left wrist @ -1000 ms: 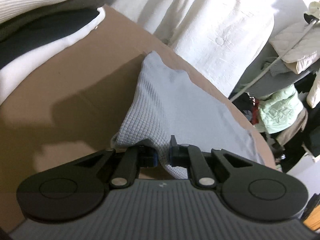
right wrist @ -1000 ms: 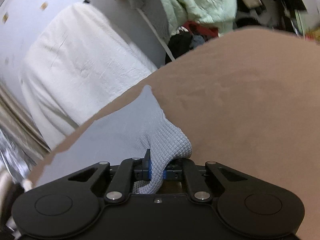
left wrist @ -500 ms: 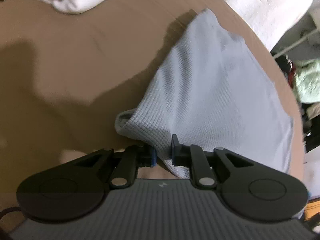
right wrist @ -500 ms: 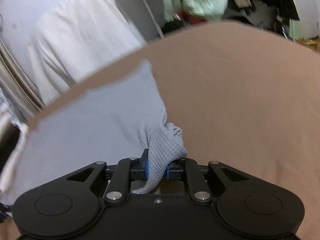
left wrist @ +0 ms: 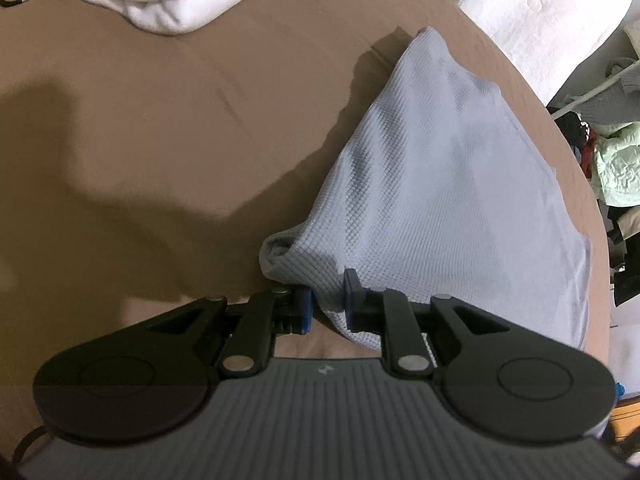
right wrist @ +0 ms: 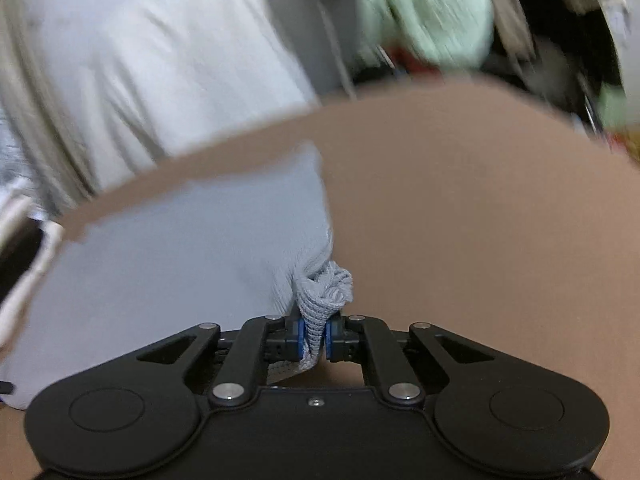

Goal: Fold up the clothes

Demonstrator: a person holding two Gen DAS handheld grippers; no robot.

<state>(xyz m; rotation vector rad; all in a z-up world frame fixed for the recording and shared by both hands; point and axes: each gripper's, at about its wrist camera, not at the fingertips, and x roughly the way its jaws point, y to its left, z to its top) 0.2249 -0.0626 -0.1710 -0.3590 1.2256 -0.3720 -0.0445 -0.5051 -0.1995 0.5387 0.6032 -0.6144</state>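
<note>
Pale blue knit cloth (left wrist: 432, 184) on a brown table (left wrist: 160, 140), pinched at two near corners.

Left gripper (left wrist: 326, 298) clamped on one bunched corner, right gripper (right wrist: 313, 338) clamped on another. Cloth stretching forward from both toward the far table edge, long axis probably running away from the grippers; neither visibly nearer. Right view blurred.

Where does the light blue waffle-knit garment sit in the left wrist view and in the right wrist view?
Left wrist: light blue garment fills centre-right, its near corner pinched in the left gripper.
Right wrist: it spreads lower-left, bunched in the right gripper.
Shared landmark: the brown table.
</note>
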